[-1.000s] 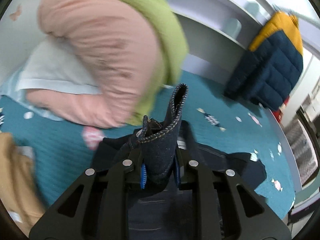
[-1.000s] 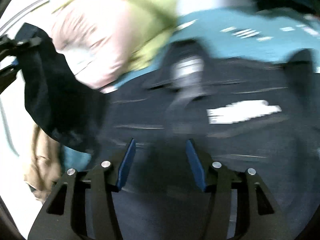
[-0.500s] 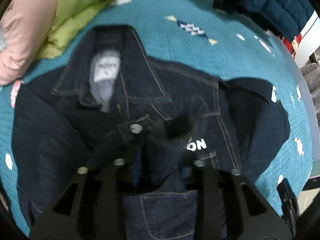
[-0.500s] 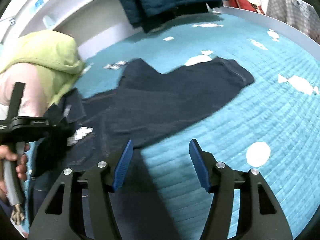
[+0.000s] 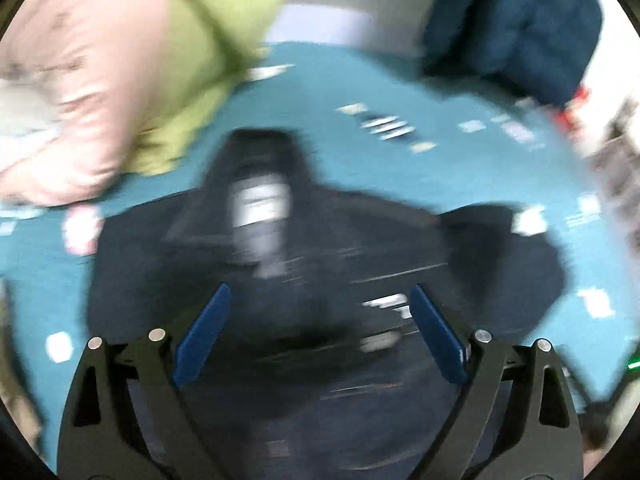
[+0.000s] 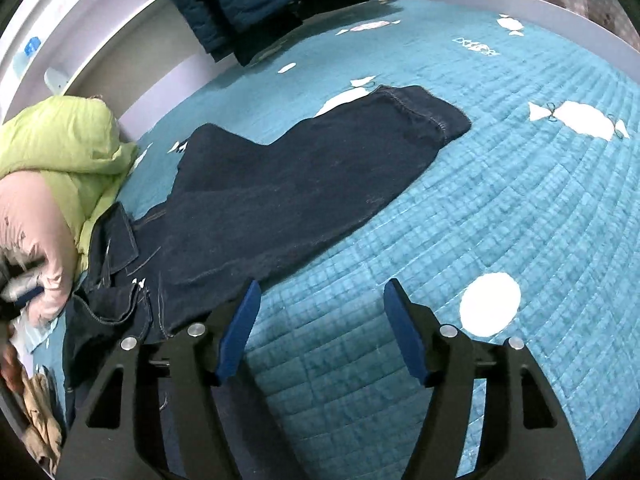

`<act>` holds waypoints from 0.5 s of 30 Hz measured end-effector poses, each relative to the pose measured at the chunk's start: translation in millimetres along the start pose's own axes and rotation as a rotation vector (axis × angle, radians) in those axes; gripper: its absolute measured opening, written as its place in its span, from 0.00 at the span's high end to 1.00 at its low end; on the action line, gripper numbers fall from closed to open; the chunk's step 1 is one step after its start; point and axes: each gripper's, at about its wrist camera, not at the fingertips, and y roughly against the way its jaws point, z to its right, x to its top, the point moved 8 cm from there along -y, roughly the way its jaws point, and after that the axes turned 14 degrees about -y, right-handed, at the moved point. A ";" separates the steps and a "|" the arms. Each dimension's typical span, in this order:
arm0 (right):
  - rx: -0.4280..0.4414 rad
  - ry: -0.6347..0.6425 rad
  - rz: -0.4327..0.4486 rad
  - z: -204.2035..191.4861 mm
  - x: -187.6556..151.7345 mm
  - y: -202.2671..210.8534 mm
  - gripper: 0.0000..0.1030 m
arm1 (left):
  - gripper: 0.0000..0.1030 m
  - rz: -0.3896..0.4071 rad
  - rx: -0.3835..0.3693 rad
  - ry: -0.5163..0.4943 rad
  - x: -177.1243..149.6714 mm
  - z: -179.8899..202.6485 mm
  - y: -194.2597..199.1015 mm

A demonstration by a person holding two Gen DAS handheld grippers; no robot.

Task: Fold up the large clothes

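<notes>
Barely started: you are hovering both the left gripper point(image 5: 320, 316) and right gripper point(image 6: 320, 320) with jaws wide and empty over the denim jacket point(image 6: 288, 184), lying mostly flat on the teal quilt point(image 6: 500, 220), sleeve outstretched, main folds remaining.

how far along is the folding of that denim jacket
Early stage. Done: the denim jacket lies spread on the teal quilt, one sleeve stretched out flat. In hand: nothing; the left claw and right claw are both open and empty above it. Left: no fold shows yet, so the sleeves and body remain to be folded.
</notes>
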 end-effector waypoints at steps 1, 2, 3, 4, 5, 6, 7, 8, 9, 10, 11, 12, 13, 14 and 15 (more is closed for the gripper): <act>0.003 -0.006 0.000 -0.1 0.4 -0.3 0.40 | 0.12 -0.032 0.021 0.015 -10.7 -7.7 -5.1; 0.007 -0.008 -0.004 -1.1 0.2 -1.2 0.39 | 0.12 -0.082 0.015 0.054 -28.0 -13.2 -14.9; 0.006 -0.003 -0.006 -2.7 -0.6 -2.6 0.39 | 0.12 -0.117 0.004 0.074 -40.3 -15.9 -20.8; 0.005 0.004 -0.008 -3.9 -1.3 -3.6 0.39 | 0.12 -0.141 -0.014 0.085 -51.0 -15.8 -25.7; 0.008 0.012 -0.012 -5.8 -2.7 -4.2 0.39 | 0.12 -0.153 -0.037 0.094 -61.3 -12.6 -28.6; 0.010 0.020 -0.016 -7.7 -4.3 -4.7 0.39 | 0.12 -0.167 -0.070 0.106 -71.3 -5.2 -33.8; 0.012 0.024 -0.017 -9.0 -4.8 -5.2 0.39 | 0.12 -0.197 -0.096 0.097 -80.6 5.1 -40.2; 0.012 0.027 -0.017 -9.9 -5.1 -5.3 0.38 | 0.13 -0.227 -0.100 0.065 -87.5 15.5 -44.9; 0.013 0.030 -0.017 -10.4 -5.3 -5.2 0.38 | 0.13 -0.222 -0.088 0.048 -90.2 21.4 -42.8; 0.014 0.030 -0.017 -10.1 -5.2 -5.1 0.38 | 0.13 -0.178 -0.071 0.036 -88.0 23.5 -36.4; 0.014 0.027 -0.016 -9.4 -4.5 -4.9 0.38 | 0.12 -0.137 -0.081 0.028 -84.2 24.7 -28.9; 0.015 0.021 -0.014 -8.3 -3.6 -4.5 0.37 | 0.12 -0.117 -0.114 0.027 -82.7 27.2 -23.2; 0.017 0.016 -0.015 -7.7 -3.1 -4.5 0.37 | 0.12 -0.099 -0.155 0.027 -80.6 30.6 -17.3; 0.019 0.009 -0.017 -7.2 -2.3 -4.6 0.37 | 0.12 -0.096 -0.164 0.008 -79.5 34.0 -14.3; 0.022 0.007 -0.017 -7.5 -1.8 -4.5 0.37 | 0.12 -0.105 -0.148 -0.023 -78.2 37.0 -14.7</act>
